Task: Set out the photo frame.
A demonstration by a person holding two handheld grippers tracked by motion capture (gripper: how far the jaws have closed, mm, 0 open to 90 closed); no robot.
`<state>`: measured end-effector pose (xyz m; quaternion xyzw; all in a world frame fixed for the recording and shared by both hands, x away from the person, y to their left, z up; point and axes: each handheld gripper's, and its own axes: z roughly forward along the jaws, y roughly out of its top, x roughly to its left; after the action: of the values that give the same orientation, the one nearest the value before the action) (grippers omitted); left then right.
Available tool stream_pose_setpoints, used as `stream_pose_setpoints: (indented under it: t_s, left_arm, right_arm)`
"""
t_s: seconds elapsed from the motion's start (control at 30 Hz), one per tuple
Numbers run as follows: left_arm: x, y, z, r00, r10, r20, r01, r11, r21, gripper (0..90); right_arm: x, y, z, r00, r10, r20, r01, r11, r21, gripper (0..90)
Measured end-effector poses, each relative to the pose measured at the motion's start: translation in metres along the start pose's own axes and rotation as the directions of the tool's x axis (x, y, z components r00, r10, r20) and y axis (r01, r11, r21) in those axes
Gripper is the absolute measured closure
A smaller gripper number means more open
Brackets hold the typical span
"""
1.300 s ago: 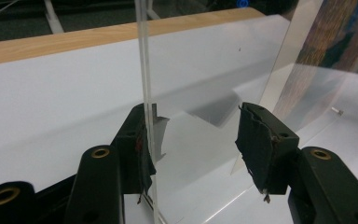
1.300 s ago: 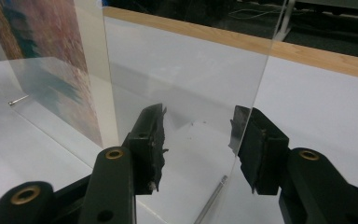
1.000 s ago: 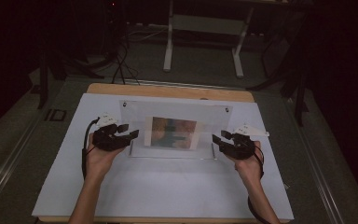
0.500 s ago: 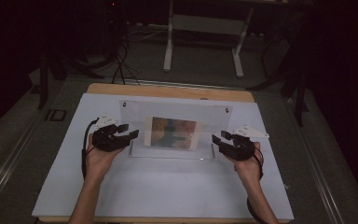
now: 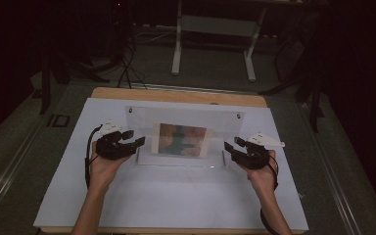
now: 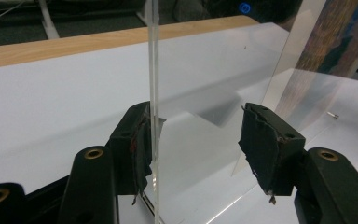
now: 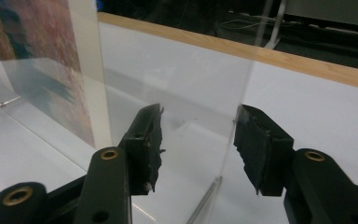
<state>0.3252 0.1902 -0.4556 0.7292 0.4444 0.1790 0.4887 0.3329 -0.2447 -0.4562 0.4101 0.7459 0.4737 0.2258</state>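
Note:
A clear acrylic picture frame (image 5: 183, 134) stands upright on the white table sheet (image 5: 176, 196), with a colourful picture (image 5: 182, 139) in its middle. My left gripper (image 5: 133, 141) is at the frame's left edge, open. In the left gripper view the clear panel's edge (image 6: 154, 93) stands between the jaws, against the left pad (image 6: 140, 144). My right gripper (image 5: 231, 147) is at the frame's right edge, open. The panel's edge (image 7: 235, 112) runs down between its jaws, close to the right pad (image 7: 256, 144). The picture (image 7: 42, 60) shows at the left of the right gripper view.
The wooden table edge (image 5: 176, 95) runs behind the frame. A white stand (image 5: 213, 29) and dark cables (image 5: 127, 68) are on the floor beyond. Two small screws (image 5: 130, 111) sit at the frame's top corners. The front of the sheet lies bare between my forearms.
Both grippers have crept inward to the frame's side edges, the right one slightly forward. The frame has not moved.

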Motion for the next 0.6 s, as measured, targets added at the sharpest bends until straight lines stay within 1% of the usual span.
stream_pose_setpoints:
  t_s: [0.03,0.1,0.2,0.33,0.4,0.47,0.5,0.6]
  left_arm:
    - [0.0,0.0,0.0,1.0,0.0,0.0,0.0,1.0,0.0,43.8]
    - [0.0,0.001,-0.003,1.0,0.001,0.006,-0.001,0.9999,-0.015,43.7]
    - [0.0,0.002,-0.007,1.0,0.002,0.004,-0.002,0.9998,-0.017,43.7]
    - [0.003,0.002,-0.013,1.0,-0.002,0.003,0.002,0.9996,-0.029,44.0]
    - [0.004,0.002,-0.017,1.0,0.006,-0.001,-0.006,0.9991,-0.042,45.1]
    - [0.006,0.002,-0.022,0.9998,0.015,0.013,-0.014,0.9985,-0.053,46.7]
    - [0.007,0.002,-0.025,0.9998,0.009,0.019,-0.008,0.9978,-0.065,47.0]
    - [0.009,0.001,-0.031,0.9999,0.006,0.012,-0.005,0.9969,-0.078,47.1]
  right_arm:
    - [0.0,0.0,0.0,1.0,0.0,0.0,0.0,1.0,0.0,50.1]
    - [-0.003,0.001,-0.005,1.0,0.008,-0.003,-0.008,1.0,-0.005,49.4]
    - [-0.006,0.002,-0.011,0.9999,0.009,-0.01,-0.01,1.0,-0.009,49.2]
    - [-0.009,0.001,-0.017,0.9999,0.013,-0.004,-0.013,1.0,-0.01,49.2]
    - [-0.012,-0.001,-0.018,0.9998,0.019,-0.001,-0.019,1.0,-0.004,49.2]
    - [-0.014,-0.003,-0.019,0.9997,0.026,-0.001,-0.026,1.0,-0.001,49.2]
    - [-0.015,-0.003,-0.02,0.9997,0.025,0.002,-0.025,1.0,-0.001,49.2]
    - [-0.018,-0.004,-0.023,0.9997,0.025,0.005,-0.025,1.0,-0.004,49.2]
